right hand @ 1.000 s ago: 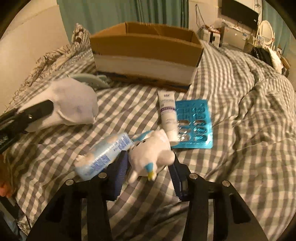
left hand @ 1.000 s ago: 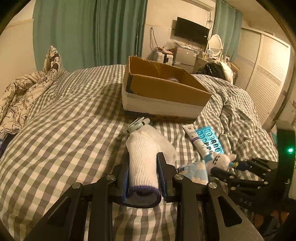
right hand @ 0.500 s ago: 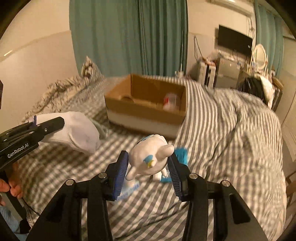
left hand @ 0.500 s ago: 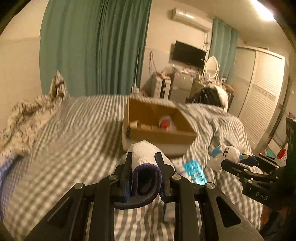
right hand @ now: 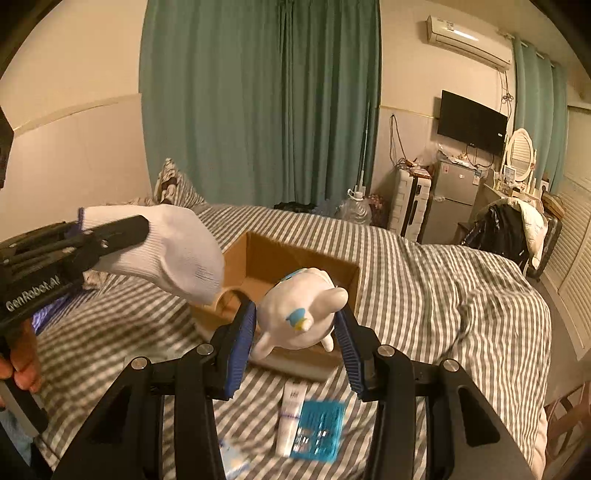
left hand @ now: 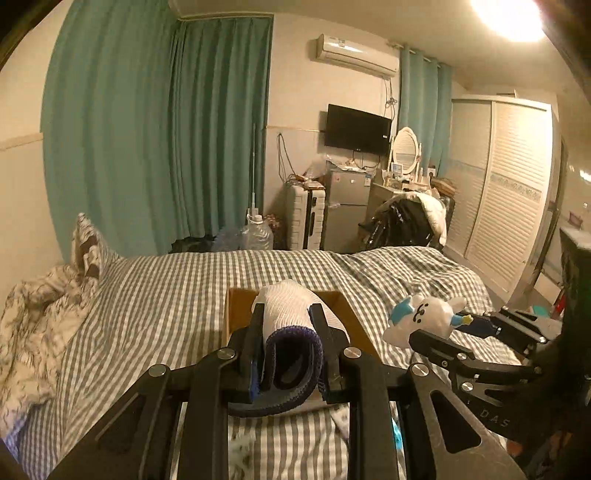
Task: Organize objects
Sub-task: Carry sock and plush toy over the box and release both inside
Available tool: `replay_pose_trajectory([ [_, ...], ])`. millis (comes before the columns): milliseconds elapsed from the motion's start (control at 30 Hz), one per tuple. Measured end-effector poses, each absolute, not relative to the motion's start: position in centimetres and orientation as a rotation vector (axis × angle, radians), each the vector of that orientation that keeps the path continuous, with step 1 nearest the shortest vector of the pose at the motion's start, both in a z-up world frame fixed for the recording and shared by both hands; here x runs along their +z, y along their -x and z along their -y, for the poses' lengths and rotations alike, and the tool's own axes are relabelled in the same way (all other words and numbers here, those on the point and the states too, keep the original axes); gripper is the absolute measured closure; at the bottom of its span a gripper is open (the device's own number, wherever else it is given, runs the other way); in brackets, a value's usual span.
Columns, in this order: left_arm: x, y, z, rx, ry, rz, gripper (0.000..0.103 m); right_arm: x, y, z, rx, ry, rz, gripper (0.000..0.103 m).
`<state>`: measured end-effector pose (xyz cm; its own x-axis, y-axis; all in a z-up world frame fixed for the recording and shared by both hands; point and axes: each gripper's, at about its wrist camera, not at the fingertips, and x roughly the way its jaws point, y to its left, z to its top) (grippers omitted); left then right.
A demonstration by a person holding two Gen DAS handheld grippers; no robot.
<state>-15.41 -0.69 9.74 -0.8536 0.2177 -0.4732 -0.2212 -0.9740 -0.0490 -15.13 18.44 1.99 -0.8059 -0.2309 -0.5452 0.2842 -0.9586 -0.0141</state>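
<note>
Ahead of the hand-held gripper, a bed in grey-and-white checked bedding (left hand: 177, 295) fills the room's near half, with a crumpled floral-print quilt (left hand: 33, 325) heaped off to its left. Beyond the bed hang long teal pleated curtains (left hand: 155, 140) against a cream wall (right hand: 74, 74). Farther right — a white wall-mounted air conditioner (left hand: 354, 55), a black flat-screen television (left hand: 357, 129), a small silver refrigerator (left hand: 345, 206), an oval white-framed vanity mirror (left hand: 405, 155) and white louvred wardrobe doors (left hand: 506, 192). A bright ceiling lamp (left hand: 509, 14) glares warm at upper right.

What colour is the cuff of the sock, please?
Dark purple-blue cuff on a white sock, clearest in the left wrist view.
</note>
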Motion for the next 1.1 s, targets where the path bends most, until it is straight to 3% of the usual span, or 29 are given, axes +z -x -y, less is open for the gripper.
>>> replay_pose_trajectory([
  [400,2.7,26.2,-0.9,2.787,0.972,-0.078,0.080,-2.0,26.0,-18.5,-2.700,-0.967,-0.143,0.059],
  [733,-1.3,29.6,0.3,2.758,1.107,-0.061,0.077,-7.0,31.4,-17.9,-2.618,-1.091,-0.143,0.059],
  [767,-1.4,29.7,0.5,2.755,1.115,-0.056,0.075,-7.4,31.5,-18.0,-2.619,-1.102,-0.132,0.057],
  [800,-1.5,29.7,0.6,2.748,1.114,-0.051,0.067,-7.4,31.5,-18.3,-2.621,-1.110,-0.118,0.046],
  [833,-1.3,29.6,0.8,2.748,1.108,-0.048,0.049,-7.2,31.3,-18.5,-2.624,-1.103,-0.105,0.034],
  [900,-0.7,28.8,0.9,2.771,1.073,-0.059,0.028,-6.3,30.5,-19.0,-2.639,-1.062,-0.090,0.031],
  [1033,1.1,27.2,1.4,2.790,1.029,-0.081,0.025,-3.8,28.3,-19.5,-2.684,-1.012,-0.097,0.027],
  [1100,1.9,26.2,1.8,2.794,1.013,-0.094,0.019,-2.5,27.2,-20.2,-2.706,-0.993,-0.101,0.026],
])
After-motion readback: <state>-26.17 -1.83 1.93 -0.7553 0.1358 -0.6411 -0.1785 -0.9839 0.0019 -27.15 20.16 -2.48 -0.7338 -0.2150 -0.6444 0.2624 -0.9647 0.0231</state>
